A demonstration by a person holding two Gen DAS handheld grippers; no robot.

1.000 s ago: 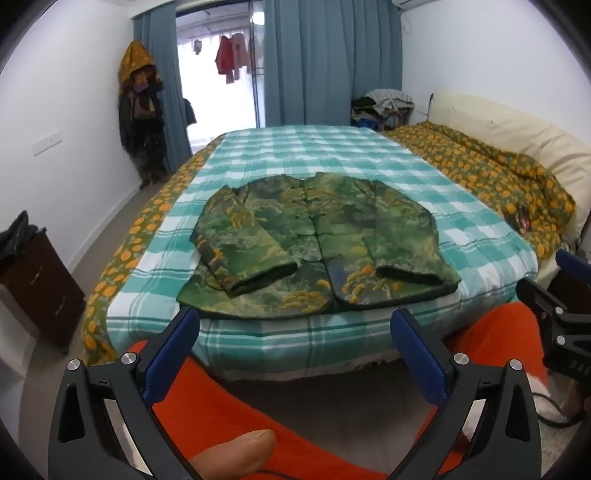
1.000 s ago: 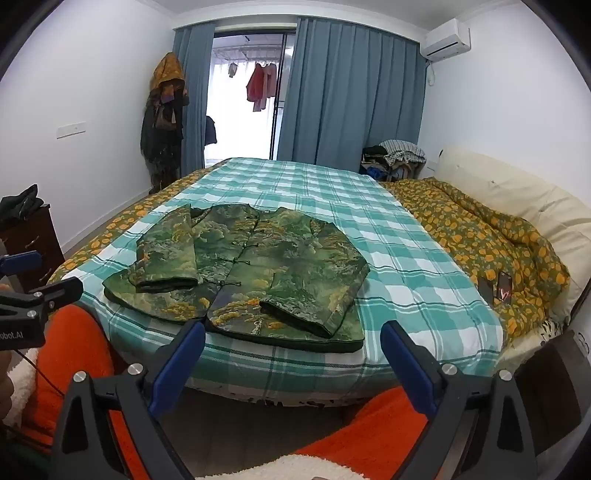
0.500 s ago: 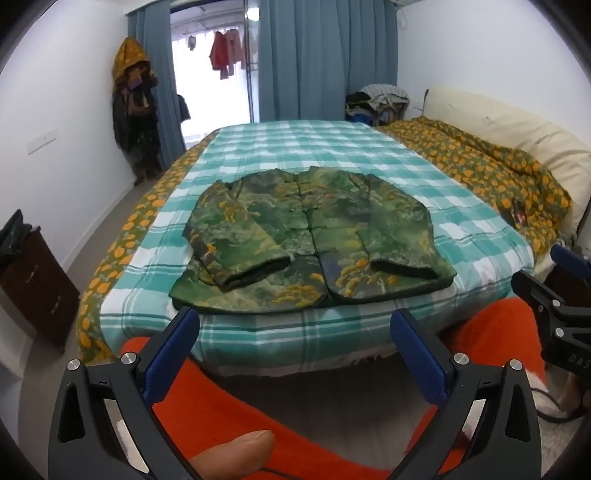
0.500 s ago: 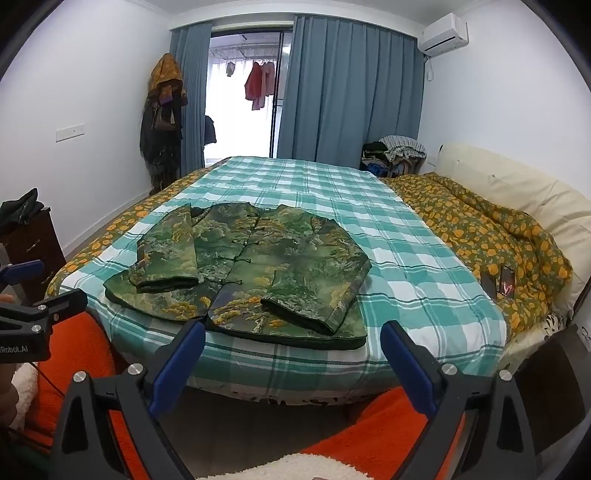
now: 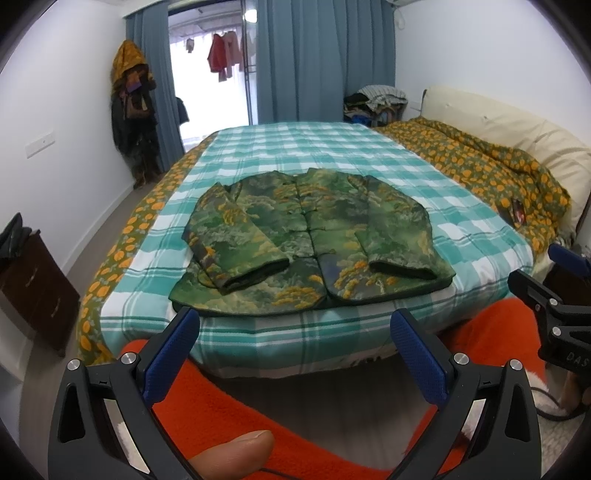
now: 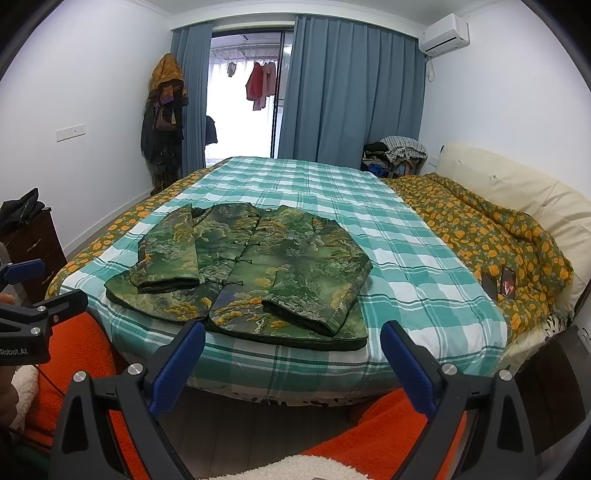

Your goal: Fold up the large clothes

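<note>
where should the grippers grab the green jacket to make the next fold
Likely the hem corners: the green jacket lies flat, buttoned, both sleeves already folded onto its front, hem along the bed's near edge. Bring the open left gripper and right gripper in from that edge.

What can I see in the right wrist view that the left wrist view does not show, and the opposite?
Only the right wrist view shows the air conditioner high on the wall and the left gripper at the frame's left edge. Only the left wrist view shows a fingertip at the bottom and the right gripper at the frame's right edge. Both views show the green patterned jacket lying flat on the checked bed cover with both sleeves folded over its front, the blue curtains, and each camera's own gripper open and empty.
</note>
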